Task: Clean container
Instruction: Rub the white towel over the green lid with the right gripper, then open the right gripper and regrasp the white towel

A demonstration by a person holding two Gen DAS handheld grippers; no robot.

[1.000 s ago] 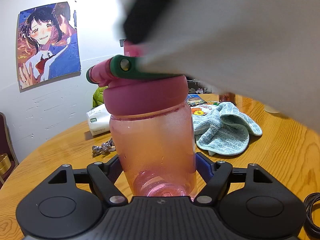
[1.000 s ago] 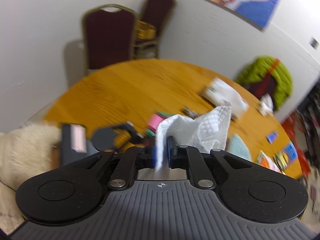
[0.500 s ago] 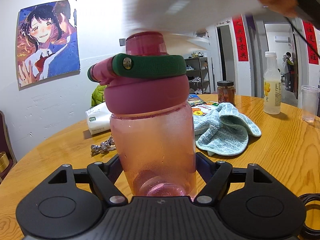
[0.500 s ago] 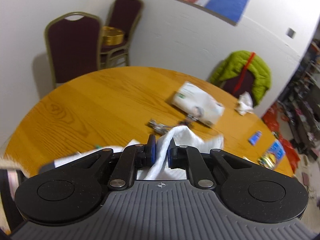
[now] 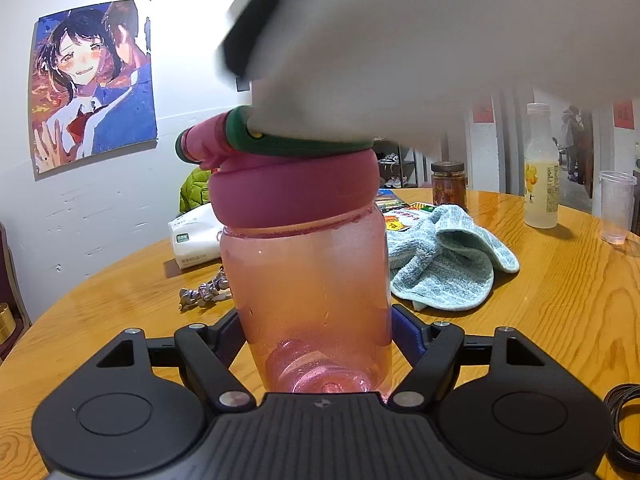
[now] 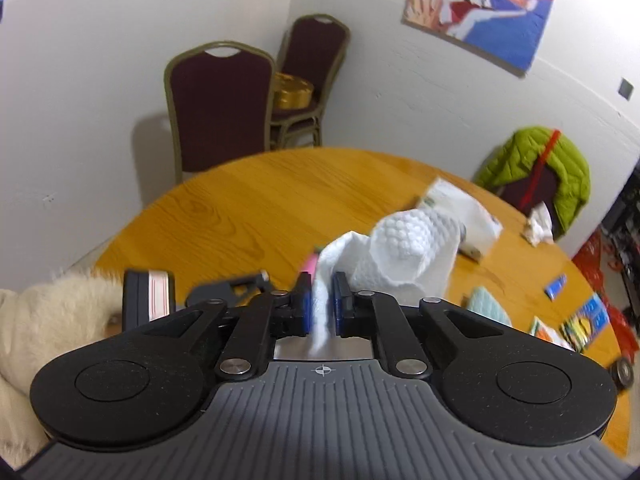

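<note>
A: Left side, what do you have?

B: Left gripper points along the table, tipped a little downward. Its blue pads are clamped on the lower sides of the bottle, one on each side.

A: And the bottle?

B: Upright, base close to the camera, over the wooden table. Clear pink body, fine droplets on the wall. Dark pink lid on top, with a green strap round its neck.

A: Right side?

B: Right gripper angles down steeply over the table. Its jaws are closed tight on a white paper towel; a strip runs between the pads and the embossed bulk bunches out beyond the tips.

A: Where is the towel against the bottle?

B: In the left view it is a large white blur over the top of the lid, hiding the cap. Contact cannot be told through the blur.

A: Nearby?

B: A blue cloth lies on the table just behind the bottle, to its right.
</note>
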